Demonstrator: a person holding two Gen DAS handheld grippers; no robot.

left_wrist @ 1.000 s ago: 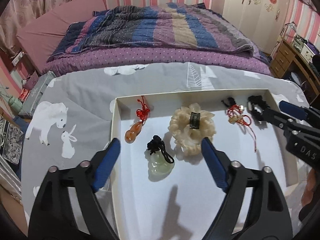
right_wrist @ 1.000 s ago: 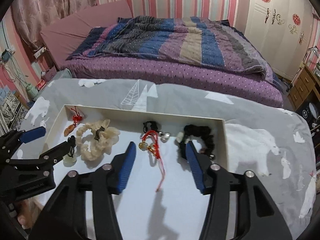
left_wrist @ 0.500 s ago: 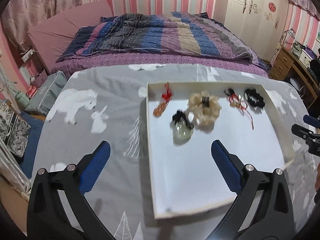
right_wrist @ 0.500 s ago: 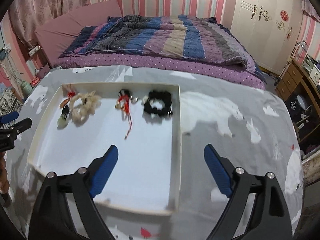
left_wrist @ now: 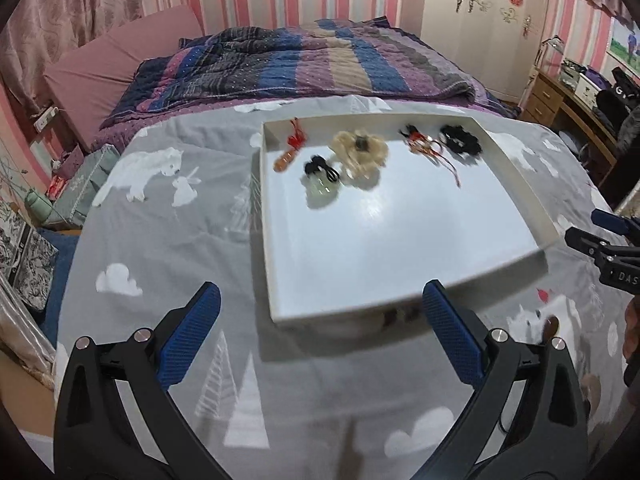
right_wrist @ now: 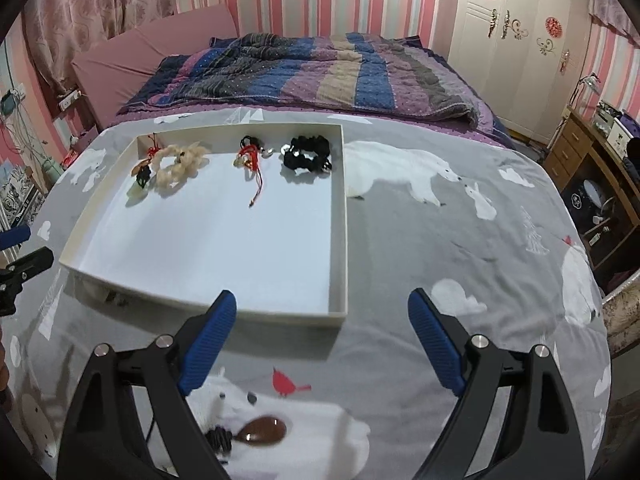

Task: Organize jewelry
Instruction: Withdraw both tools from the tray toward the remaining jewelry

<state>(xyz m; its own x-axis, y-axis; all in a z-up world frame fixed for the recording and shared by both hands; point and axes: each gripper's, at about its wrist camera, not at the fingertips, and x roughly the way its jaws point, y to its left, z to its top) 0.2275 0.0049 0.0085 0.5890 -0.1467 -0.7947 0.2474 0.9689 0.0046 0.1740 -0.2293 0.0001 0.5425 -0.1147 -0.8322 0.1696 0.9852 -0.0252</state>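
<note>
a: left wrist view: left gripper (left_wrist: 320, 332) jaws spread wide, nothing between them, hovering over the grey cloth-covered surface (left_wrist: 168, 264) just short of the near rim of the white tray (left_wrist: 276, 312). jewelry sits in a row along the tray's far wall: orange gourd pendant (left_wrist: 285, 160), pale green pendant (left_wrist: 320, 189), cream bracelet (left_wrist: 362, 153), red cord charm (left_wrist: 424, 145), black scrunchie (left_wrist: 460, 140).

b: right wrist view agrees. right gripper (right_wrist: 322, 338) jaws also released and empty, just off the tray's near right corner. one piece lies outside the tray: a brown pendant (right_wrist: 262, 431) on a dark cord, on the cloth near the right gripper's left finger.

a: step in hand, as i read it: between picks. five pieces placed, both grippers clear of the tray.

b: likely next is that brown pendant. it lies flat and low, so the call is to drop the jaws around it or its cord knot, close gently, lift, then carry it over the rim.

a: the tray's near stretch is open. set it there, apart from the row.
</note>
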